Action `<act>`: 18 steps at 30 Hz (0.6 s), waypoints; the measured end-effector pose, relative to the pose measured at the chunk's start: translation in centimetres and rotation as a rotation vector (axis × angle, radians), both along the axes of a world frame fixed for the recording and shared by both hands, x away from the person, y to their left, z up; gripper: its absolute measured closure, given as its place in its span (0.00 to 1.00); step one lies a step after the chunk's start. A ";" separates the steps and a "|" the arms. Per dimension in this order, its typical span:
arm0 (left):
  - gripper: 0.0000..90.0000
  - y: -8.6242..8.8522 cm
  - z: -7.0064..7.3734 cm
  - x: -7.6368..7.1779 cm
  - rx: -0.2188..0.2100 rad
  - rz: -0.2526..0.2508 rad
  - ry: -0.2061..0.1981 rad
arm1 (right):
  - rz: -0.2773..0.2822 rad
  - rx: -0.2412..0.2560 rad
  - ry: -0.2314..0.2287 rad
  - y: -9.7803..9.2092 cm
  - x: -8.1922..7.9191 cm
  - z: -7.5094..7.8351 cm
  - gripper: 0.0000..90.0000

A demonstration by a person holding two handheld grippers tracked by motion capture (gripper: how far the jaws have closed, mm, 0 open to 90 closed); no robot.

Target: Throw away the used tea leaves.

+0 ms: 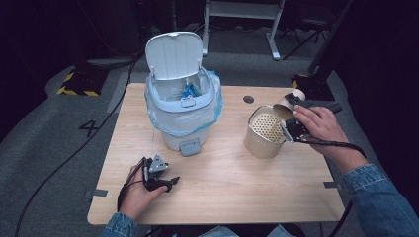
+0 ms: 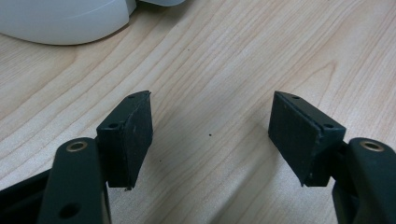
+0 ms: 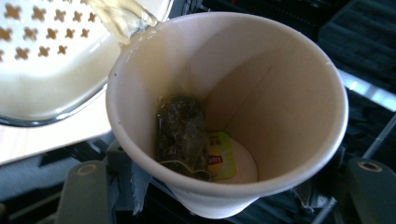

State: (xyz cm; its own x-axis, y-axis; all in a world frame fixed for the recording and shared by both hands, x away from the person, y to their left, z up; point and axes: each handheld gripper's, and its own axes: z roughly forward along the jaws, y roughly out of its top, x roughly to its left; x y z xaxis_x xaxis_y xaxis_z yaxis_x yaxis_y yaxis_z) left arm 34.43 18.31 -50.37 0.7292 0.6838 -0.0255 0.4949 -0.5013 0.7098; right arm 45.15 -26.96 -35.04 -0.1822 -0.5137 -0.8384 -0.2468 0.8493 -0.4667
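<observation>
Over the strainer pot (image 1: 265,132) at the tabletop's right, the right tool (image 1: 292,114) grips a tipped paper cup (image 3: 227,105) (tea bag (image 3: 182,135) inside), mouth toward the pot, while the left tool (image 2: 210,135) rests open.

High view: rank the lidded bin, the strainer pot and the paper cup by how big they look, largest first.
1. The bin, with its lid up, looks largest.
2. The strainer pot comes next.
3. The paper cup, tilted over the pot in the right tool, looks smallest, though the hand partly hides it.
</observation>
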 end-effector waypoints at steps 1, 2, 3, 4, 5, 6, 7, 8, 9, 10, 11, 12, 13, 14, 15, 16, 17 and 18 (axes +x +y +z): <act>0.35 0.0 0.0 0.0 -0.001 0.000 0.000 | 0.006 -0.018 -0.015 0.1 0.0 -0.1 0.37; 0.35 0.0 0.0 0.0 0.000 0.000 0.000 | 0.009 -0.045 -0.037 0.1 -0.1 -0.2 0.37; 0.35 0.0 0.0 0.0 0.000 0.000 0.000 | 0.016 -0.066 -0.053 0.2 -0.2 -0.3 0.37; 0.35 0.0 0.0 0.0 0.000 0.000 0.000 | 0.024 -0.081 -0.071 0.3 -0.3 -0.4 0.37; 0.35 0.0 0.0 0.0 0.000 0.000 0.000 | 0.033 -0.104 -0.088 0.4 -0.3 -0.4 0.36; 0.35 0.0 0.0 0.0 -0.001 0.000 0.000 | 0.037 -0.135 -0.115 0.5 -0.4 -0.5 0.36; 0.35 0.0 0.0 0.0 0.000 0.000 0.000 | 0.037 -0.150 -0.129 0.5 -0.4 -0.6 0.36; 0.35 0.0 0.0 0.0 0.000 0.000 0.000 | 0.041 -0.169 -0.141 0.6 -0.4 -0.7 0.36; 0.35 0.0 0.0 0.0 0.000 0.000 0.000 | 0.045 -0.182 -0.157 0.6 -0.5 -0.9 0.36; 0.35 0.0 0.0 0.0 0.000 0.000 0.000 | 0.050 -0.206 -0.173 0.7 -0.5 -1.0 0.36; 0.35 0.0 0.0 0.0 0.000 0.000 0.000 | 0.052 -0.241 -0.195 0.7 -0.6 -1.1 0.36; 0.35 0.0 0.0 0.0 0.000 0.000 0.000 | 0.050 -0.258 -0.208 0.8 -0.7 -1.3 0.36; 0.35 0.0 0.0 0.0 0.000 0.000 0.000 | 0.056 -0.273 -0.221 0.8 -0.8 -1.5 0.36; 0.35 0.0 0.0 0.0 0.000 0.000 0.000 | 0.071 -0.311 -0.240 1.0 -0.8 -1.6 0.36; 0.35 0.0 0.0 0.0 0.000 0.000 0.000 | 0.076 -0.330 -0.252 1.0 -0.9 -1.6 0.36; 0.35 0.0 0.0 0.0 0.000 0.000 0.000 | 0.080 -0.345 -0.263 1.1 -1.0 -1.7 0.36; 0.35 0.0 0.0 0.0 0.000 0.000 0.000 | 0.084 -0.366 -0.278 1.1 -1.1 -1.9 0.36; 0.35 0.0 0.0 0.0 0.000 0.000 0.000 | 0.087 -0.380 -0.288 1.2 -1.1 -2.0 0.36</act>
State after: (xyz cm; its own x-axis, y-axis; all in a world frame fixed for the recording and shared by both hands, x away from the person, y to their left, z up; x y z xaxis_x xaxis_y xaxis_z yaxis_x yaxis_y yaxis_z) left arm 34.43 18.30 -50.37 0.7292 0.6839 -0.0257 0.4950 -0.5010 0.7099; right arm 44.05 -25.81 -37.03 0.0876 -0.7963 -0.5986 -0.1246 0.5874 -0.7996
